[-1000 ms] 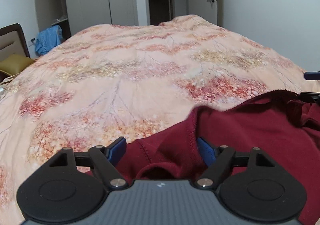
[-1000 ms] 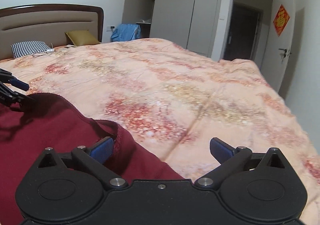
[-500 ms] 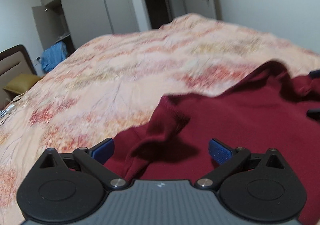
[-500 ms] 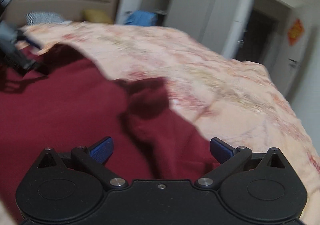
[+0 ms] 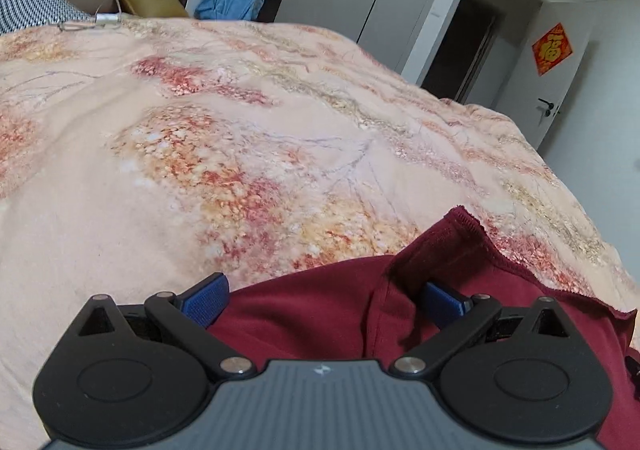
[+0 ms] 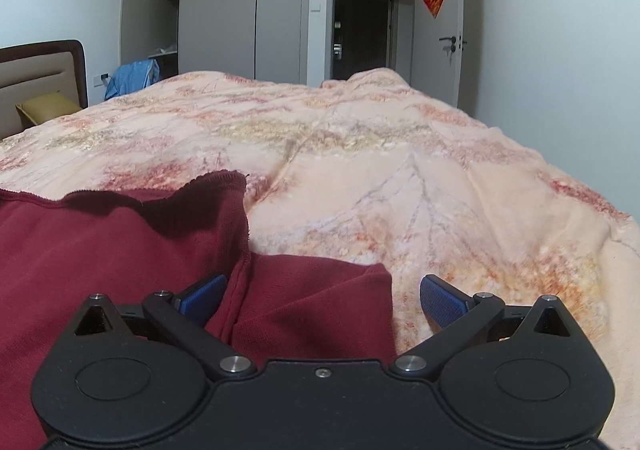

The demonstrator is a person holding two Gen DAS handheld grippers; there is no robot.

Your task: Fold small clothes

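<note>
Between the spread blue pads of the left tongs lies a loose fold of the dark red knit garment, unpinched; those jaws have just been opening. The right tongs are likewise spread over a seam and a flap, gripping nothing. The garment rests rumpled on the peach floral bed quilt, one corner turned over. Folding looks barely begun; squaring and further folds remain.

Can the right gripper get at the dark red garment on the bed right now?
Probably yes: the right gripper is open, and the dark red garment lies between and just ahead of its fingers on the floral bedspread, with nothing in between.
</note>
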